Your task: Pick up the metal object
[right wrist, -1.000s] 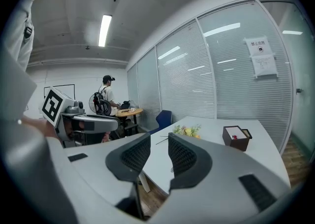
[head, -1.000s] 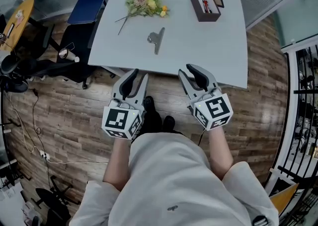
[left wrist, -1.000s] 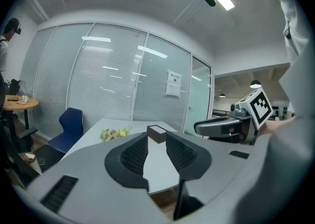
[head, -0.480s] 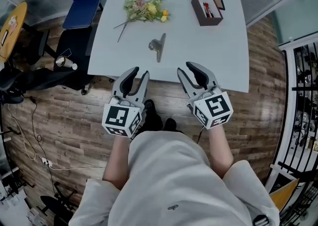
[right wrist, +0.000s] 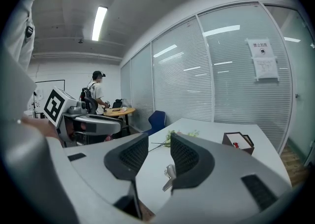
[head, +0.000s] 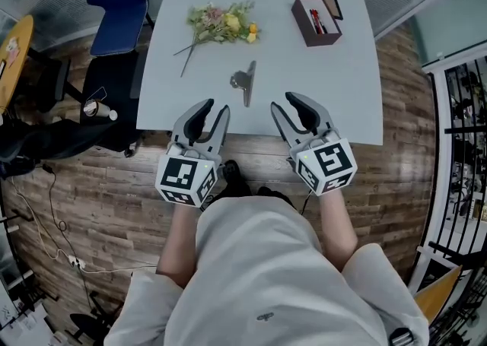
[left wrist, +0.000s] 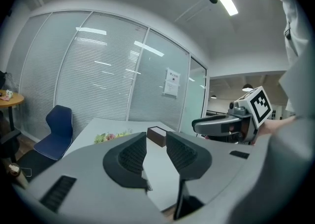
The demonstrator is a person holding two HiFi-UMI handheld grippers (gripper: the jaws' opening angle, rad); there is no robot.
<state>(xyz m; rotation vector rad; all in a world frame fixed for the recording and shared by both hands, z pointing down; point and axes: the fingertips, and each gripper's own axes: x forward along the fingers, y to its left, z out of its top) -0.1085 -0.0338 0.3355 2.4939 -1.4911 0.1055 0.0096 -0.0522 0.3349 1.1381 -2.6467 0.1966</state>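
The metal object, a silver clip (head: pixel 243 80), lies on the white table (head: pixel 335 86) near its front edge, and shows low between the jaws in the right gripper view (right wrist: pixel 170 175). My left gripper (head: pixel 211 111) is open and empty at the table's front edge, left of the clip. My right gripper (head: pixel 288 103) is open too, its jaws having just been opening with nothing between them, and sits right of the clip, short of it. In the gripper views the left gripper (left wrist: pixel 156 137) and the right gripper (right wrist: pixel 160 142) both point across the table.
A bunch of flowers (head: pixel 221 21) lies at the table's far left, a brown box (head: pixel 316 16) at the far right. A blue chair (head: pixel 114 2) and dark chairs stand left of the table. Glass partitions stand behind it; a person (right wrist: pixel 98 90) stands by a round table.
Both grippers have come forward from over the wooden floor to the table's front edge, and the clip is nearer to them. The right jaws stand a little wider.
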